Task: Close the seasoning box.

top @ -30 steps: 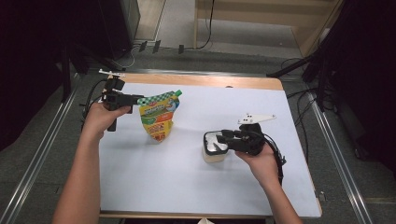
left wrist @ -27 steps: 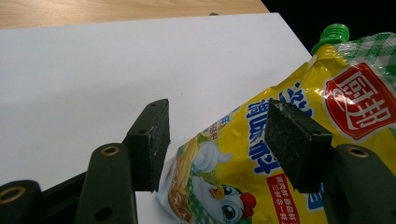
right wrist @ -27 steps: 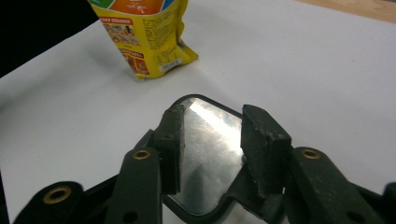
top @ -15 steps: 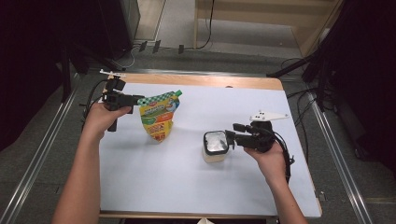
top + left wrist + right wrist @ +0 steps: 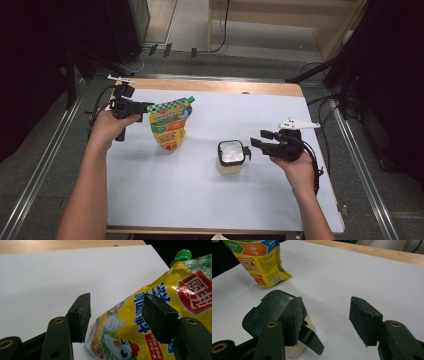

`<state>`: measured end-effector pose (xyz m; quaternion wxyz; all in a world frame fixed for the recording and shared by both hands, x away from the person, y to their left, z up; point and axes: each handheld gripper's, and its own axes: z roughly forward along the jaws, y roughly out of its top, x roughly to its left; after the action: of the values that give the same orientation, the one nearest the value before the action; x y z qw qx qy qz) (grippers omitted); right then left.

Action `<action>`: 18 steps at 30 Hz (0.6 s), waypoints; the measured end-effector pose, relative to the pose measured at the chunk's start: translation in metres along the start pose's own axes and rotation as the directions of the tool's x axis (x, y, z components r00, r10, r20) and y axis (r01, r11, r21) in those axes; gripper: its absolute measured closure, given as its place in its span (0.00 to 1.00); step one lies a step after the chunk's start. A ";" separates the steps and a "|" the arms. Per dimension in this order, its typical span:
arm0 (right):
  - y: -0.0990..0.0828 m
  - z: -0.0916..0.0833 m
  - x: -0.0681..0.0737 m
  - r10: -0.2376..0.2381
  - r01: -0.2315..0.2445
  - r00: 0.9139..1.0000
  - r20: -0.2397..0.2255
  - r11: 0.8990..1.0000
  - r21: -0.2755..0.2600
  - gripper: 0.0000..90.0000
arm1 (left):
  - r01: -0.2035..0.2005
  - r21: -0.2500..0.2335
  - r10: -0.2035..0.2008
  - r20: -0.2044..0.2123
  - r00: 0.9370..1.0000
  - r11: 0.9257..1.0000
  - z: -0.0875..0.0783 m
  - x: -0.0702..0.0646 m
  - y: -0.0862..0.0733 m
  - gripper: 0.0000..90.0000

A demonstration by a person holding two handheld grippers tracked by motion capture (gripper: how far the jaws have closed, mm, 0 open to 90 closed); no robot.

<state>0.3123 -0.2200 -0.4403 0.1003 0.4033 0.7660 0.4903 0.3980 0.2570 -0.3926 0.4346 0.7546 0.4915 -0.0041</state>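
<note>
A yellow printed pouch (image 5: 170, 127) with a green cap (image 5: 182, 255) stands on the white table sheet (image 5: 200, 200) at the left. My left gripper (image 5: 147, 106) is level with the pouch's upper left corner. In the left gripper view its jaws (image 5: 115, 315) are open, with the pouch (image 5: 150, 290) reaching in between them and white sheet showing beside the left pad. A small jar (image 5: 230, 156) with a black lid stands mid-table. My right gripper (image 5: 256, 139) is just right of it. Its jaws (image 5: 324, 312) have just been opening and hold nothing; the jar (image 5: 267, 308) sits beside the left jaw.
The sheet covers a wooden table whose bare edge (image 5: 215, 86) runs along the back. Metal rails (image 5: 45, 165) flank both sides, and cables (image 5: 315, 160) trail from the grippers. A dark cabinet and stands lie beyond the table.
The right gripper has let go of the jar, opened its jaws and drawn back to the right. The jar stays standing. The left gripper and the pouch have not moved.
</note>
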 end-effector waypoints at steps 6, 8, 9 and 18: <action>-0.004 -0.008 -0.014 0.008 -0.007 0.999 0.043 1.000 -0.024 0.44 | 0.008 -0.005 -0.008 -0.003 1.000 1.000 -0.001 0.001 0.000 0.46; -0.005 -0.009 -0.017 0.008 -0.006 0.998 0.056 0.999 -0.032 0.42 | 0.007 -0.006 -0.007 -0.003 1.000 1.000 -0.001 0.001 0.000 0.46; -0.006 -0.010 -0.018 0.011 -0.009 0.998 0.060 0.999 -0.031 0.41 | 0.007 -0.006 -0.007 -0.002 1.000 1.000 -0.001 0.001 0.000 0.46; -0.013 -0.007 -0.024 -0.033 0.037 0.993 0.116 0.999 -0.032 0.34 | 0.009 -0.005 -0.009 -0.003 1.000 1.000 -0.001 0.003 -0.001 0.46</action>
<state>0.3176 -0.2444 -0.4541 0.1601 0.4157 0.7573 0.4775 0.3985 0.2600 -0.3937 0.4359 0.7513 0.4955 -0.0037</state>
